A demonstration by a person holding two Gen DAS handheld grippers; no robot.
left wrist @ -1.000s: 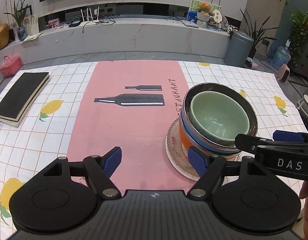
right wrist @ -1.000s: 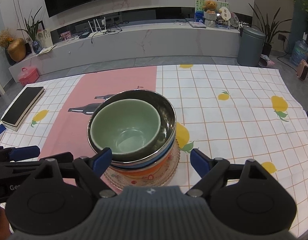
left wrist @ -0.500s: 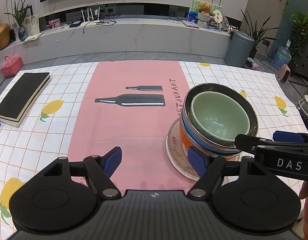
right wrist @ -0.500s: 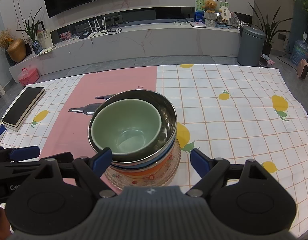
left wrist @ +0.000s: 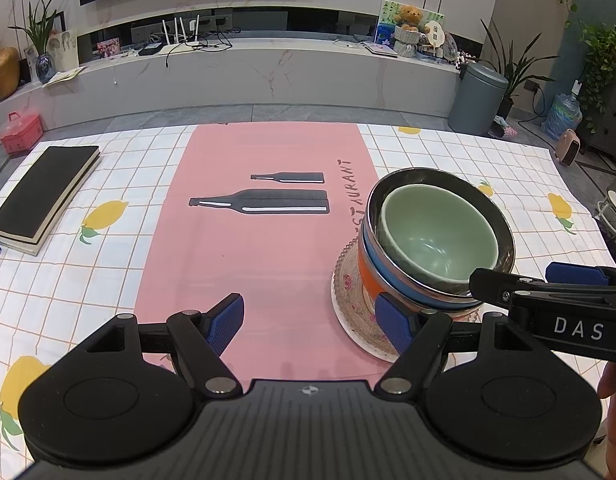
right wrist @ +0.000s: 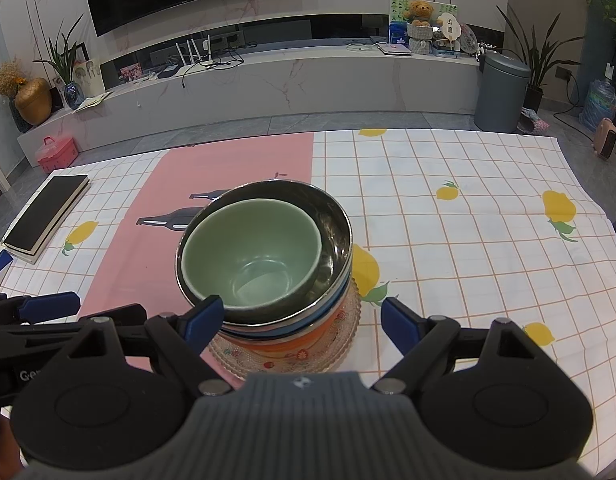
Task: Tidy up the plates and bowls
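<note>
Nothing has moved: both grippers' jaws stay spread beside the stacked bowls [right wrist: 264,264].

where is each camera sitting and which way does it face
Left wrist: on the left gripper, angled down across the table toward the TV wall; own open blue pads show, right gripper intruding.
Right wrist: on the right gripper, same heading, bowl stack dead ahead; left gripper's arm at lower left.
Shared: stack, pink runner, black book.
</note>
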